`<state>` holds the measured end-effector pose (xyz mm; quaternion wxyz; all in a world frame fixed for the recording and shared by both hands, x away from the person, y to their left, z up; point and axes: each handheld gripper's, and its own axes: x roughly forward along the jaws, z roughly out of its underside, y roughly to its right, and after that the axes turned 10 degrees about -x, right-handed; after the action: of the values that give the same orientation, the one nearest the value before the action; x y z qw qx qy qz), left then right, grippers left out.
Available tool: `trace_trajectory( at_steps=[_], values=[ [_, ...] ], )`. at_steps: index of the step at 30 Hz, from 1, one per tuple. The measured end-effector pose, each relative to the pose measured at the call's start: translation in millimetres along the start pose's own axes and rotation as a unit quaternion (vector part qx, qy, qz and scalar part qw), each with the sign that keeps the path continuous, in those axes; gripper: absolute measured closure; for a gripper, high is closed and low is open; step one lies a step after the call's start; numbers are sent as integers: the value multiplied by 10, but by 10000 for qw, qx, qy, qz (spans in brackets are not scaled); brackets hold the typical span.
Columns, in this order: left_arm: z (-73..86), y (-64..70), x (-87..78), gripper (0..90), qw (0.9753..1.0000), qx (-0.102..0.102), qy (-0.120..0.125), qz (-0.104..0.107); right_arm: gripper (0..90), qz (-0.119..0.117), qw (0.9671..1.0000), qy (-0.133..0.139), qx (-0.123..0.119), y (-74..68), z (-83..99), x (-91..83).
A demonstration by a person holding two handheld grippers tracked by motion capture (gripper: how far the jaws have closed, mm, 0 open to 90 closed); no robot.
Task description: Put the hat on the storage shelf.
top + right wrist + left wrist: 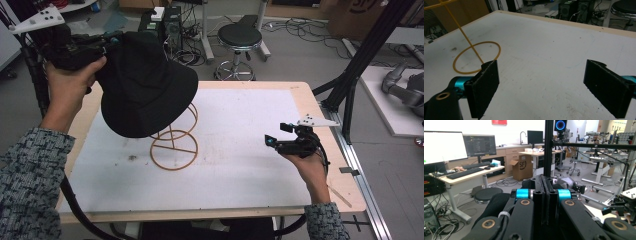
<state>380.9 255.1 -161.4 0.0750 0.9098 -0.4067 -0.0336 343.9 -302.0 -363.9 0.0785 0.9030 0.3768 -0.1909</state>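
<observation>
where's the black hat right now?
High view, upper left: the black hat hangs tilted over the top of the yellow wire stand, its far edge by the left tongs. Whether it touches the stand isn't clear.

The left gripper [107,42] was held up high in a raised left hand [70,80], jaws pressed together on black fabric. The right gripper [282,135] was kept low over the table, cradled from underneath, jaws spread wide apart
</observation>
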Motion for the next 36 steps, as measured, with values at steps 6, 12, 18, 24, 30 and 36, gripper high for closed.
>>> trace_trajectory(
  at_steps=[6,12,18,24,30,36],
  values=[
    [83,92,74,879,9999,27,-78,95,129,-10,10000,8,-5,-11,-12,1],
    [172,174,147,879,9997,40,-153,203,129,-20,10000,25,-18,-12,-15,-1],
    [266,263,251,879,9990,106,-319,280,129,-12,10000,40,-13,-4,-13,-7],
    [358,300,313,879,9983,152,-503,265,129,-10,10000,44,13,-1,-12,-15],
    [432,312,322,878,9976,169,-615,262,129,-23,10000,43,5,3,-12,-11],
    [552,317,325,878,9973,68,-679,274,129,-5,10000,71,7,17,-9,-25]
  ],
)
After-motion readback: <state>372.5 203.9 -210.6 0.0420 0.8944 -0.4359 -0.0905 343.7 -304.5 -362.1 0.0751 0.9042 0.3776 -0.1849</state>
